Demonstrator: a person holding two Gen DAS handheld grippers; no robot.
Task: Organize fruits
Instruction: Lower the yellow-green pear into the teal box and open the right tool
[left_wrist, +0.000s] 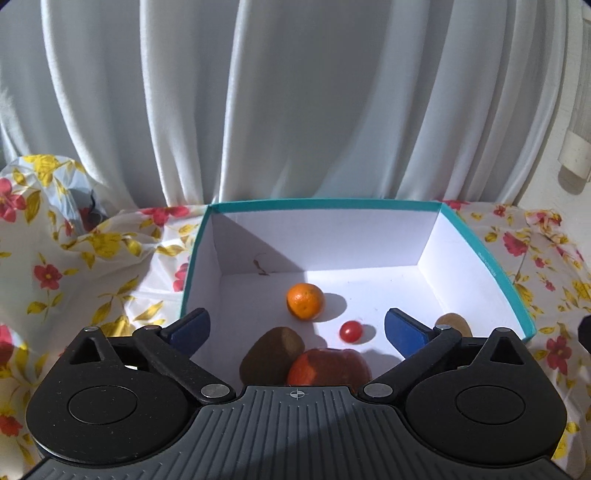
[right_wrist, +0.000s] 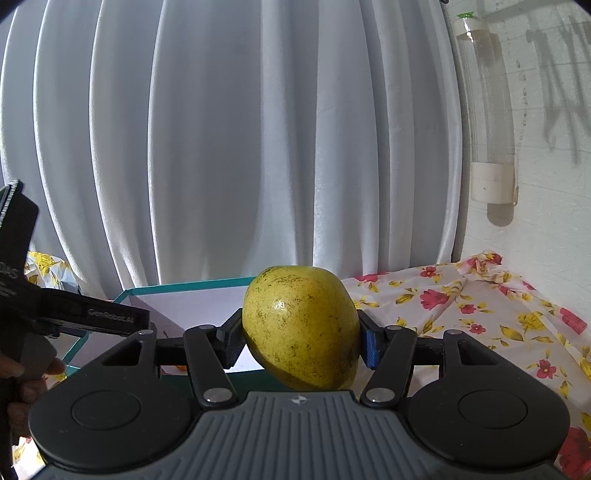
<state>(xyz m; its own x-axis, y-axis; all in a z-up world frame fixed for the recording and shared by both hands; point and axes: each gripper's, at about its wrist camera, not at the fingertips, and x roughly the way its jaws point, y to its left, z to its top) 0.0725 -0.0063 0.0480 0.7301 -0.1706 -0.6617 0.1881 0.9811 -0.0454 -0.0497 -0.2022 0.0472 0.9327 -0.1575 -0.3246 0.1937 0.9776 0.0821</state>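
Sitting at left on the worktop's floral red-and-yellow plastic cloth (left_wrist: 92, 258): a teal-rimmed white cardboard box (left_wrist: 491, 266), open-topped, already collecting fruit. Hovering over its near edge with jaws spread wide and nothing between them: the left tool (left_wrist: 295, 328).

Lying inside the box, reading left to right: a brown fuzzy kiwi (left_wrist: 273, 354) at the near wall, touching a red apple (left_wrist: 328, 367) partly hidden under the tool body; a round orange mandarin (left_wrist: 305, 301) standing apart towards the middle; a small red cherry tomato (left_wrist: 350, 331) just beside the apple; a second brownish fruit (left_wrist: 456, 321), half hidden behind the right finger, probably another kiwi.

Waiting further right, outside the box and raised above the cloth: a large yellow speckled mango (right_wrist: 301, 328), being pinched at both flanks by the right tool (right_wrist: 301, 338).

Judging progress: most fruit already boxed, the mango remaining to be placed. Impossible to tell whether other fruit is lying out of view.
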